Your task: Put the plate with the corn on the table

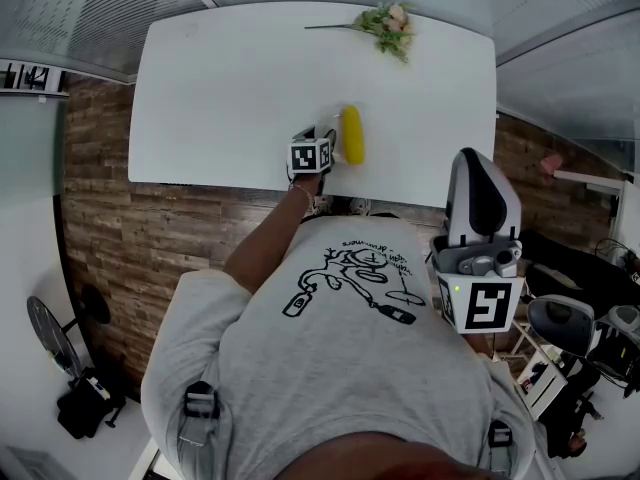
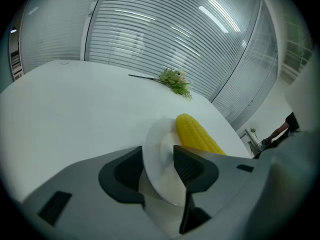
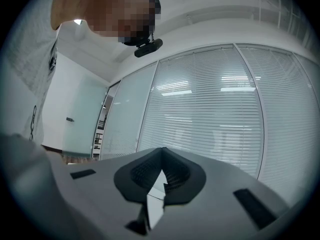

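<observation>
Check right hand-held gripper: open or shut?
Shut: the right hand-held gripper has its dark ribbed pads meeting at the tips, nothing between them.

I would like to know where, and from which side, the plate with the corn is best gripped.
I would take the plate by its thin rim nearest the person, coming from the table's near edge, one claw pad above and one below. The corn fills the plate's right side; the left claw straddles that rim, open.
</observation>
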`<state>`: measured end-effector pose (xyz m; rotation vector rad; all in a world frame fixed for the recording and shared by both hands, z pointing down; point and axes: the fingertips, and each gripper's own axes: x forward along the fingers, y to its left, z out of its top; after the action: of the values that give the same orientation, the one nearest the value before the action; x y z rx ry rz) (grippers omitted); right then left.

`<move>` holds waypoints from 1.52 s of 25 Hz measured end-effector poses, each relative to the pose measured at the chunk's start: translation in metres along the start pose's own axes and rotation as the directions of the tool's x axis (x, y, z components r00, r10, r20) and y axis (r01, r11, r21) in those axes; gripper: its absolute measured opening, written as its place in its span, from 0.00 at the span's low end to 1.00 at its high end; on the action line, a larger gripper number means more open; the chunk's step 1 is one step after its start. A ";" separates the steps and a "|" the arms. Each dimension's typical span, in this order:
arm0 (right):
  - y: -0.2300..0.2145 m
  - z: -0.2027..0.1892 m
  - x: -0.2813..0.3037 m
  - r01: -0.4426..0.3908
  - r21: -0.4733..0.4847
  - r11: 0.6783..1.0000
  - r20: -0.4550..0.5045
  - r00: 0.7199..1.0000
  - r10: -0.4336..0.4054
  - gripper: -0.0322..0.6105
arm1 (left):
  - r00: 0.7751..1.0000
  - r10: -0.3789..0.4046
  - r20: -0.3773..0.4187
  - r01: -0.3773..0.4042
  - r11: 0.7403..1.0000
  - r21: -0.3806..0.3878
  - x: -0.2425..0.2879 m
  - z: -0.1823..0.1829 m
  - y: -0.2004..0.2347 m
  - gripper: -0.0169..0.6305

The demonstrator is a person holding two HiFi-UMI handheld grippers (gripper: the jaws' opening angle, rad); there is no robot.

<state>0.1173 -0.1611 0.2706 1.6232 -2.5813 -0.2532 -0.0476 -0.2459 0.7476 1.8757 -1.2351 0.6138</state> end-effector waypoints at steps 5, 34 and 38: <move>-0.001 0.001 0.000 -0.002 0.000 1.000 0.002 1.000 0.002 0.06 | 1.000 0.025 -0.001 -0.025 0.999 0.036 -0.001 0.000 0.000 0.32; -0.001 -0.009 0.004 -0.027 0.032 0.999 0.004 1.000 0.027 0.06 | 0.982 0.057 0.182 -0.075 0.993 0.094 -0.055 0.046 0.001 0.33; -0.002 -0.011 0.008 -0.033 0.035 0.999 0.000 0.999 0.033 0.06 | 0.963 0.020 0.268 -0.048 0.994 0.097 -0.086 0.077 -0.015 0.33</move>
<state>0.1175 -0.1700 0.2808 1.5906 -2.6237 -0.2057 -0.0708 -0.2607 0.6345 2.0786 -1.4333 0.4606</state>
